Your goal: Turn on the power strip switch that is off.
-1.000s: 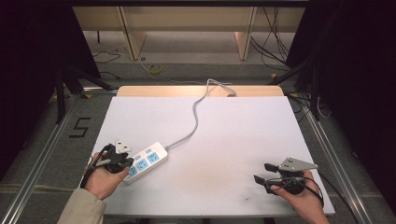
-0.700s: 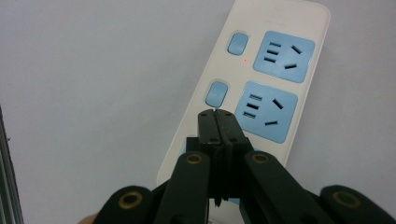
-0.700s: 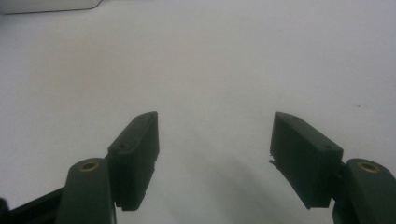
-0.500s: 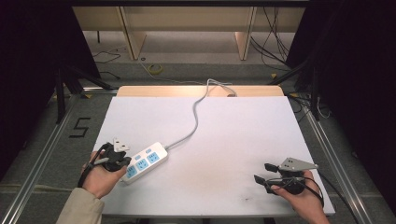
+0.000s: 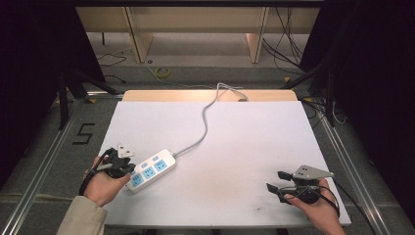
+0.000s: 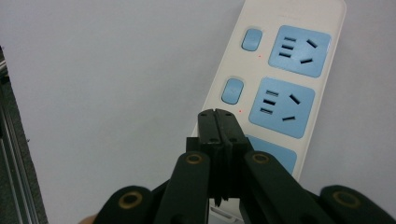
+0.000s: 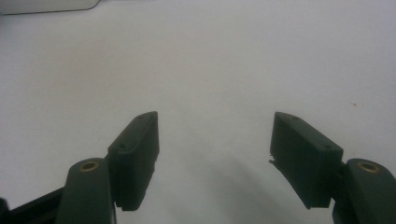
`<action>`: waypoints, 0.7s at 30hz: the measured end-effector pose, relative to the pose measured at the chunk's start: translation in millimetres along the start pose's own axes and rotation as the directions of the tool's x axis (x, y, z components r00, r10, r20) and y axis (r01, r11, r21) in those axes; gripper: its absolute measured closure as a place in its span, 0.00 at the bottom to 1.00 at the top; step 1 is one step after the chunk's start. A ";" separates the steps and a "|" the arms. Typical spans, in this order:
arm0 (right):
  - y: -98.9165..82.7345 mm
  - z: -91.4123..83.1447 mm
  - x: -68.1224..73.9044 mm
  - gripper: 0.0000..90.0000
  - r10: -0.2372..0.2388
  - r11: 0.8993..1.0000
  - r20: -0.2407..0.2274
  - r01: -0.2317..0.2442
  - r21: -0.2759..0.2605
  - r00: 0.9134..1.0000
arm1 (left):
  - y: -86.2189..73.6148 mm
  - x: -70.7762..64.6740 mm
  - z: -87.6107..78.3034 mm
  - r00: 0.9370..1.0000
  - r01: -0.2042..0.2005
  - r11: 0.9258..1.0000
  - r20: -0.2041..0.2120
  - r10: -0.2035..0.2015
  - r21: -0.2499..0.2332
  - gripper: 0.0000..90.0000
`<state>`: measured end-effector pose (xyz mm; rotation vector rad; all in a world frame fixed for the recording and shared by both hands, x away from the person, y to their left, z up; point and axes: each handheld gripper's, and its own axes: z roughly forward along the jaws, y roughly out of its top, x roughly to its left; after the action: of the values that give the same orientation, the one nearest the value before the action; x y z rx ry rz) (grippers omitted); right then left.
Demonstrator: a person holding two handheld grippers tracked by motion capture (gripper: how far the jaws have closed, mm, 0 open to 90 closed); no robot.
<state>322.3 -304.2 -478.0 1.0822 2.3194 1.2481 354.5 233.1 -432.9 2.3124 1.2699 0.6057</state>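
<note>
Near the tabletop's (image 5: pixel 235 132) front left corner, you are holding your left gripper (image 6: pixel 217 116) over the near end of the white power strip (image 5: pixel 149 170), its jaws pressed fully together with nothing between them. Seen along those jaws in the left gripper view, the closed tips are hanging above the strip's left edge, just below the second blue switch (image 6: pixel 232 90); whether they are touching the plastic cannot be told. Two full blue sockets (image 6: pixel 282 107) are showing beyond the tips, each with a small red dot beside its switch, and part of a third socket is sitting behind the jaws. The strip is lying flat at an angle, its far end pointing toward the middle of the tabletop, and its grey cable (image 5: pixel 205 122) is curving away to the far edge and dropping over it. Your left hand (image 5: pixel 103 183) is coming in over the front edge. Toward the front right corner, well apart from the strip, you are holding your right gripper (image 5: pixel 276 181) with its jaws spread wide over bare white surface, gripping nothing.
</note>
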 end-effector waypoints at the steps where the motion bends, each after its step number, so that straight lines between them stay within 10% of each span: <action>1: 0.0 0.4 -0.1 0.37 -0.002 1.000 0.000 0.002 0.000 1.000 | 0.1 0.5 -0.1 1.000 0.003 1.000 -0.003 -0.003 -0.004 1.00; 11: 0.4 1.3 0.2 0.37 -0.004 1.000 0.001 0.004 0.004 1.000 | -2.1 7.1 1.6 1.000 -0.015 0.999 0.027 0.014 0.029 1.00; 21: 0.3 1.2 -0.3 0.37 -0.002 1.000 0.002 0.002 0.009 1.000 | 8.1 11.1 3.0 0.991 -0.116 0.991 0.073 0.111 0.064 1.00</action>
<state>323.3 -303.6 -478.5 1.0829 2.3265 1.2363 367.0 238.3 -428.9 2.4531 1.1504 0.5219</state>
